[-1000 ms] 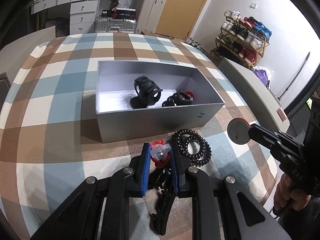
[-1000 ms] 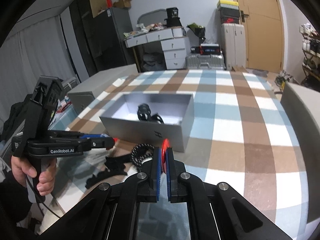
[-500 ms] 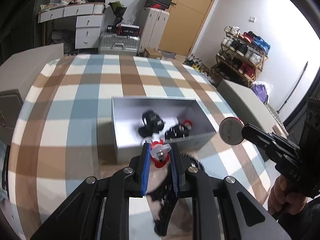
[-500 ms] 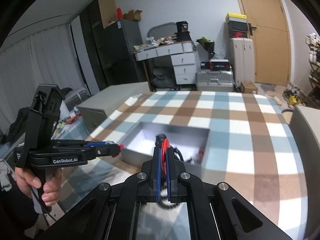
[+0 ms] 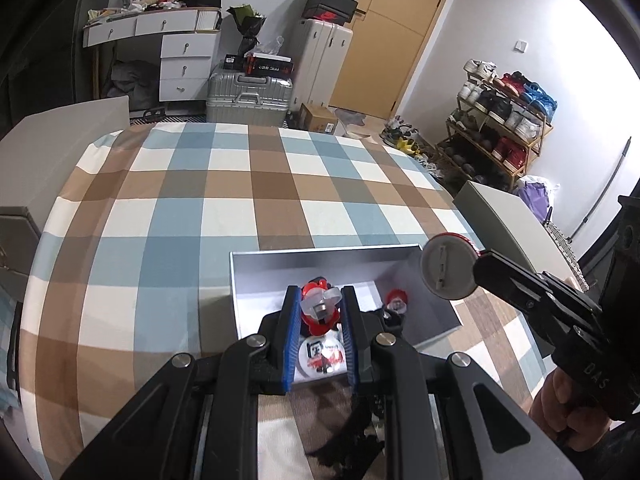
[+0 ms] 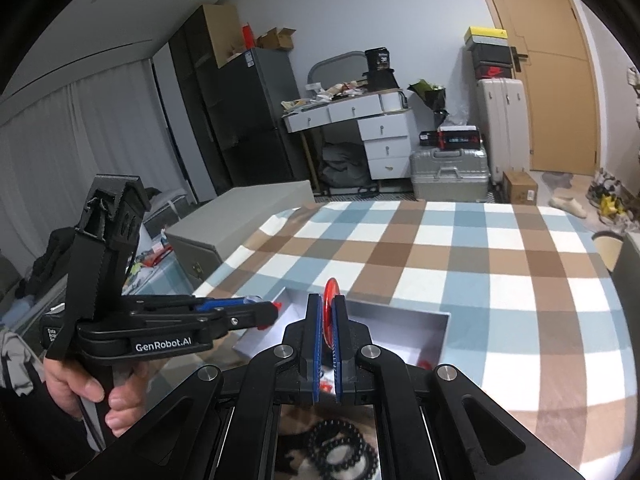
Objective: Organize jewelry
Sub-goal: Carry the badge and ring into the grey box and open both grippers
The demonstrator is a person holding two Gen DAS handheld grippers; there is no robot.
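My left gripper (image 5: 318,312) is shut on a small red and clear trinket (image 5: 318,307) and holds it above the open grey box (image 5: 320,258). My right gripper (image 6: 329,320) is shut edge-on on a round red badge (image 6: 330,294); in the left wrist view the badge (image 5: 449,266) shows its grey back over the box's right end. Inside the box lie a white round badge (image 5: 322,354) and a red piece (image 5: 396,299). A black beaded bracelet (image 6: 340,450) lies on the cloth below my right gripper. The left gripper (image 6: 266,312) shows in the right wrist view.
The box sits on a bed with a blue, brown and white checked cover (image 5: 240,200). Black hair clips (image 5: 352,436) lie on the cover near me. A grey lid (image 5: 504,220) lies to the right. Suitcases, drawers and a shoe rack stand beyond the bed.
Both grippers have risen from the cover and moved forward over the box, each still holding its item. The bracelet and clips stay on the cover.
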